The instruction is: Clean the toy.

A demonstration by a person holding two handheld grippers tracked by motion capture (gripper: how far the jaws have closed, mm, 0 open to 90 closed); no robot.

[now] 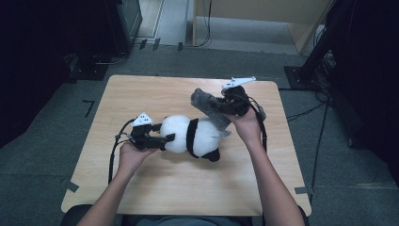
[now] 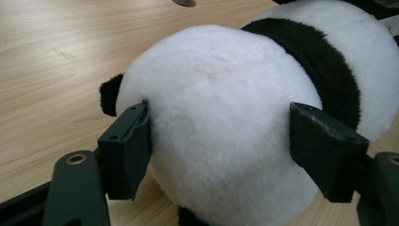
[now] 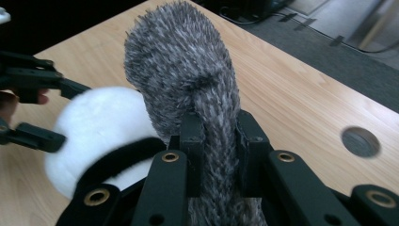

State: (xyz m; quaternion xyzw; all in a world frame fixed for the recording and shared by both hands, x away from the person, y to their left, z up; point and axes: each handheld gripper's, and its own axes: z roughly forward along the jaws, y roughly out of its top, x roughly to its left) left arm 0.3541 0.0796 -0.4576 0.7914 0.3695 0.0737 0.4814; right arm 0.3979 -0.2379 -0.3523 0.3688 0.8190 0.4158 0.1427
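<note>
A black-and-white panda plush point(image 1: 197, 136) lies on its side in the middle of the wooden table point(image 1: 155, 89). My left gripper point(image 1: 170, 140) clamps the panda's round white head point(image 2: 221, 122), one jaw pressed into the fur on each side. My right gripper point(image 1: 222, 112) is shut on a grey furry piece point(image 1: 209, 106), held just above the panda's body. In the right gripper view the grey fur point(image 3: 183, 61) rises from between the jaws, with the panda point(image 3: 94, 122) to its left. I cannot tell whether the grey piece touches the panda.
A round grey hole point(image 3: 360, 141) sits in the tabletop near the right gripper. Cables point(image 1: 306, 113) run over the grey floor to the right of the table. Dark equipment point(image 1: 127, 23) stands at the back left, and a light wooden unit point(image 1: 263, 19) behind the table.
</note>
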